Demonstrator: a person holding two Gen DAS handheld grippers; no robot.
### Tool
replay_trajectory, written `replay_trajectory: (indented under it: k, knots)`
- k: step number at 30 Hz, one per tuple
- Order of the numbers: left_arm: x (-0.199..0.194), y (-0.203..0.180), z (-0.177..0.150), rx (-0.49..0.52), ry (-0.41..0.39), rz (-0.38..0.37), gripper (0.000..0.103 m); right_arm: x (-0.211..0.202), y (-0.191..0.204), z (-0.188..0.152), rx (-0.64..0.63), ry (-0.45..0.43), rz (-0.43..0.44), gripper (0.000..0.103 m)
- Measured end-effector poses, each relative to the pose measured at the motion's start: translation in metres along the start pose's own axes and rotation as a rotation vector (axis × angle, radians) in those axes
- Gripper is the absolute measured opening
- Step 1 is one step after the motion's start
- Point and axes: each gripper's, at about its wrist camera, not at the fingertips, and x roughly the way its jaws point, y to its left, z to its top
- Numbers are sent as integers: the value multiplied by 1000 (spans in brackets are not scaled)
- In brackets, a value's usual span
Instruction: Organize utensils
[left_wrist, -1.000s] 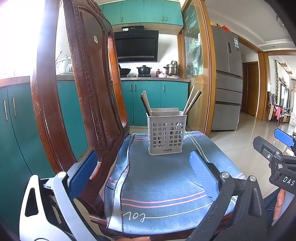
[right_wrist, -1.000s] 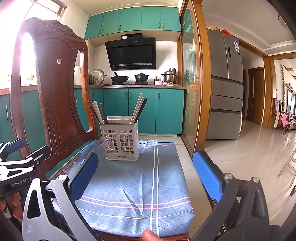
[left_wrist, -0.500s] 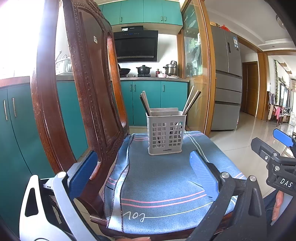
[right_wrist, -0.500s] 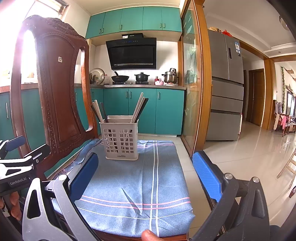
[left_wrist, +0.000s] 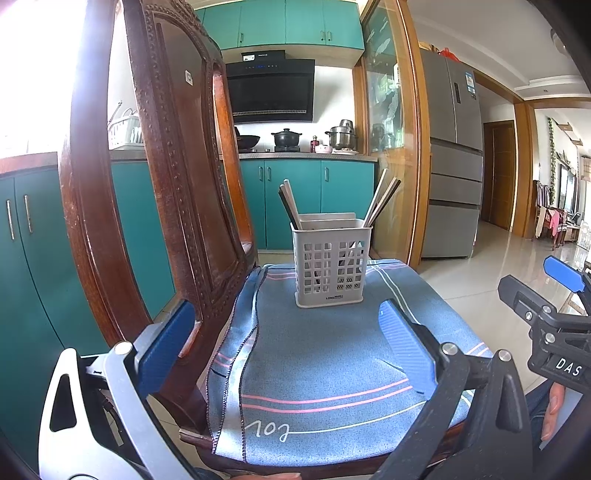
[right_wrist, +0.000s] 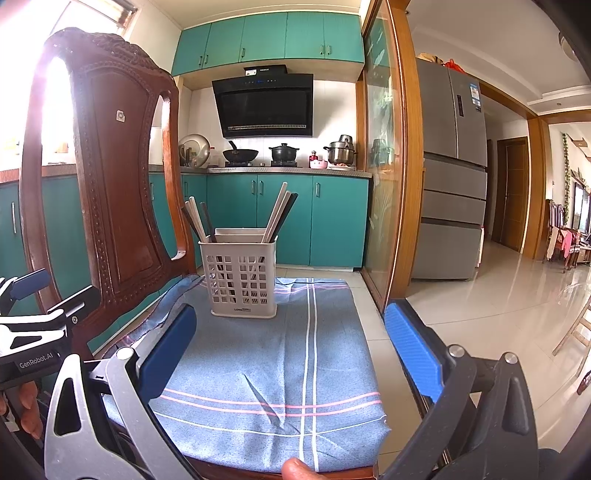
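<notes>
While utensil basket (left_wrist: 330, 266) stands on cloth-covered chair (left_wrist: 332, 354), I hold left gripper (left_wrist: 284, 347) and right gripper (right_wrist: 291, 350) level, near seat's front edge, both spread wide, empty.

Your right gripper (right_wrist: 288, 345) hangs over the near edge of the blue cloth (right_wrist: 314, 343), fingers spread wide, nothing between them. The white slotted utensil holder (right_wrist: 239, 275) stands upright on the cloth's far end, well apart from your fingertips. Chopsticks (right_wrist: 277, 214) lean out of it to both sides. The carved wooden chair back (right_wrist: 107, 177) rises at left. Your left gripper (right_wrist: 33, 306) shows at the left edge, beside the chair back.
</notes>
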Motion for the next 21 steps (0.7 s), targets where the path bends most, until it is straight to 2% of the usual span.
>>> replay_trajectory:
  k: [21]
  knots:
    - [2,0,-1,8,0,-4,99,4,-3,-2,-6,8,2,100]
